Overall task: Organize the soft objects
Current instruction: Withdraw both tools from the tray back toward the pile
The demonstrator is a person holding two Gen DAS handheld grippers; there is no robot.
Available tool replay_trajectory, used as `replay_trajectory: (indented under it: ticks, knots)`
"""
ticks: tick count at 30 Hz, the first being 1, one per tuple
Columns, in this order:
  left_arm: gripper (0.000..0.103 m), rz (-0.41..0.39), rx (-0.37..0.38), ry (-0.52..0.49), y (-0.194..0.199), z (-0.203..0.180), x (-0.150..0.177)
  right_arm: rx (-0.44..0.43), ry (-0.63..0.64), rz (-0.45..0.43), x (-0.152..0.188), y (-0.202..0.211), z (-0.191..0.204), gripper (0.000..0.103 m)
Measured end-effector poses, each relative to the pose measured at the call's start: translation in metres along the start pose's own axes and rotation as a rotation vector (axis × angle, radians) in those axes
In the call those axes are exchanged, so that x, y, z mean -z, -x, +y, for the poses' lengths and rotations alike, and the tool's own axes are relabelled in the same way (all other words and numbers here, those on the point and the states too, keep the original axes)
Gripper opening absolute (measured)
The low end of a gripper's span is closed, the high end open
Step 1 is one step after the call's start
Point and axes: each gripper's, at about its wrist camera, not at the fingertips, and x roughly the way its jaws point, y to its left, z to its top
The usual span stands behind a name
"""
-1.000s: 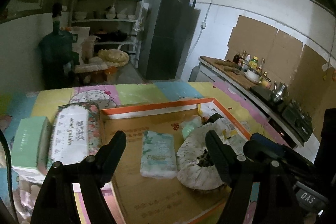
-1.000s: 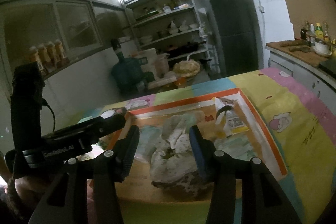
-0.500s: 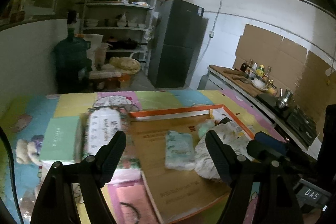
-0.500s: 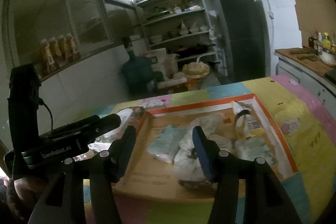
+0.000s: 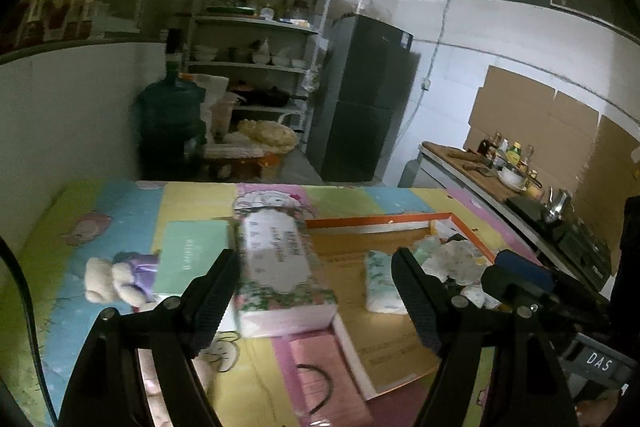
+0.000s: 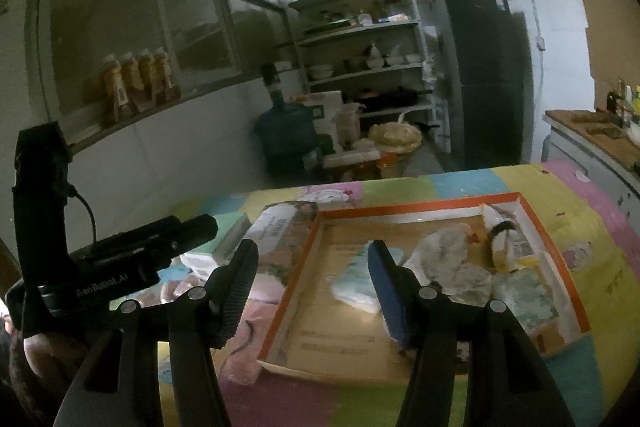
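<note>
An orange-rimmed cardboard tray (image 5: 380, 223) (image 6: 420, 205) lies on the colourful mat. Inside it are a small tissue pack (image 5: 380, 283) (image 6: 356, 283), a crumpled white cloth (image 5: 456, 263) (image 6: 452, 259) and other soft packets. A floral tissue pack (image 5: 280, 267) (image 6: 280, 227) rests against the tray's left wall. Left of that are a green tissue box (image 5: 188, 255) and a small plush toy (image 5: 116, 277). My left gripper (image 5: 314, 255) hovers open in front of the floral pack. My right gripper (image 6: 312, 245) stands open and empty near the tray's left front corner.
A pink cloth with a black loop (image 5: 320, 363) (image 6: 244, 347) lies on the mat at the tray's front left. Behind the table are a water jug (image 5: 172, 119), shelves (image 5: 256, 23) and a dark fridge (image 5: 364, 99). A counter with a stove (image 5: 560, 223) runs along the right.
Both grippers have drawn back and to the left, away from the tray's contents. The right jaws, which flanked the white cloth, have widened and left it in the tray.
</note>
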Motion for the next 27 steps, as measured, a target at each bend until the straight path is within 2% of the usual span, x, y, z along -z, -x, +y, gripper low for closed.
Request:
replay_trajectory:
  ticks: [16,27]
  knots:
    - [0.078,-0.029,-0.090,0.088,0.034,0.065,0.012,-0.070,0.064,0.052,0.007,-0.025,0.049,0.059]
    - [0.078,-0.044,-0.169,0.155,0.055,0.116,0.027,-0.172,0.089,0.140,0.027,-0.059,0.091,0.059]
